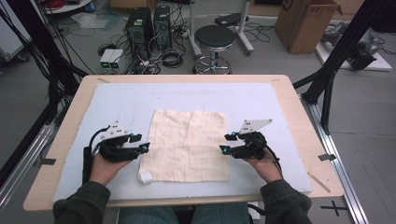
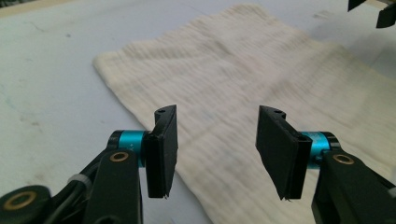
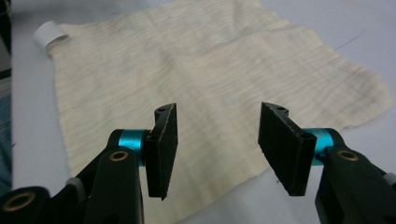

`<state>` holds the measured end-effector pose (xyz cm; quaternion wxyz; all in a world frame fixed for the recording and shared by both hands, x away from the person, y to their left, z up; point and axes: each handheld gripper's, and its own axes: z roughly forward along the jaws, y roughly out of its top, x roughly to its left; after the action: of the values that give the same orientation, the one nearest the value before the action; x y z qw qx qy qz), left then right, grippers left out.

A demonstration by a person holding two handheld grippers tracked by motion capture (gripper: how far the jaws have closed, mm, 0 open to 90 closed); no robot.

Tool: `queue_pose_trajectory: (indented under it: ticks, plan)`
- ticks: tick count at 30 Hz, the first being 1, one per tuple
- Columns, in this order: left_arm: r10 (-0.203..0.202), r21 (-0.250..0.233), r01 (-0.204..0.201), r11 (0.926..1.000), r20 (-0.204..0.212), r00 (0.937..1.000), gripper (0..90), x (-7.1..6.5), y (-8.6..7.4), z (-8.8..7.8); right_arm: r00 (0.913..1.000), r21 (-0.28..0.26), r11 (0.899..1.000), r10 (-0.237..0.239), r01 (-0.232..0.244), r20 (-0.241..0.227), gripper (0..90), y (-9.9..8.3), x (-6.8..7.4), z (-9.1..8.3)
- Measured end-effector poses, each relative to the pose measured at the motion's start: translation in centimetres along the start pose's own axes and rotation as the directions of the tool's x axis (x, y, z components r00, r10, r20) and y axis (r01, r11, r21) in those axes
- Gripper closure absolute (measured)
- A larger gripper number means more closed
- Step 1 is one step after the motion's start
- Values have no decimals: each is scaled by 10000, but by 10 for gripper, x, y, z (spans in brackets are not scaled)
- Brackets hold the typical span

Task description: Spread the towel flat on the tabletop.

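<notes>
A cream square cloth [image 1: 189, 144] lies flat on the white mat [image 1: 116, 100] in the middle of the table; a white tag [image 1: 145, 177] curls at its near left corner. My left gripper [image 1: 145, 147] hovers at the cloth's left edge, pointing right, jaws open and empty. My right gripper [image 1: 223, 150] hovers at the cloth's right edge, pointing left, also open with nothing between the jaws. In the left gripper view the cloth [image 2: 243, 88] spreads ahead of the open gripper [image 2: 217, 154]. The right gripper view shows the cloth [image 3: 196, 65], its tag [image 3: 49, 33] and the open gripper [image 3: 217, 151].
The wooden table [image 1: 289, 100] borders the mat. A black frame post [image 1: 345, 46] stands at the right, cables hang at the left. On the floor beyond are a stool [image 1: 214, 39], computer towers [image 1: 140, 28] and a cardboard box [image 1: 306, 23].
</notes>
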<state>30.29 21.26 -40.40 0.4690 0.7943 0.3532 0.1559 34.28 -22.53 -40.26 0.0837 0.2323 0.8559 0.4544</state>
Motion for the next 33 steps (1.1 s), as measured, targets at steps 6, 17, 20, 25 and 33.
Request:
queue_pose_trajectory:
  ticks: [6,17,20,25,33]
  plan:
    - [180,231,-187,9996,303,9994,448,-11,-19,-7,9983,234,9995,-191,205,-553,438,-15,16,-1]
    - [738,923,-847,9921,1154,9906,429,-27,-35,0,9907,826,9932,-727,825,-1147,459,-30,33,5]
    - [852,1225,-1031,9871,1434,9860,478,-27,-37,3,9853,978,9885,-1012,1152,-1378,478,-31,35,10]
    - [879,1765,-1222,9767,1907,9777,611,-26,-41,7,9763,1165,9802,-1400,1602,-1648,496,-31,39,14]
    - [935,1731,-1283,9765,1957,9762,690,-25,-42,8,9734,1759,9673,-1527,1826,-1708,566,-34,39,20]
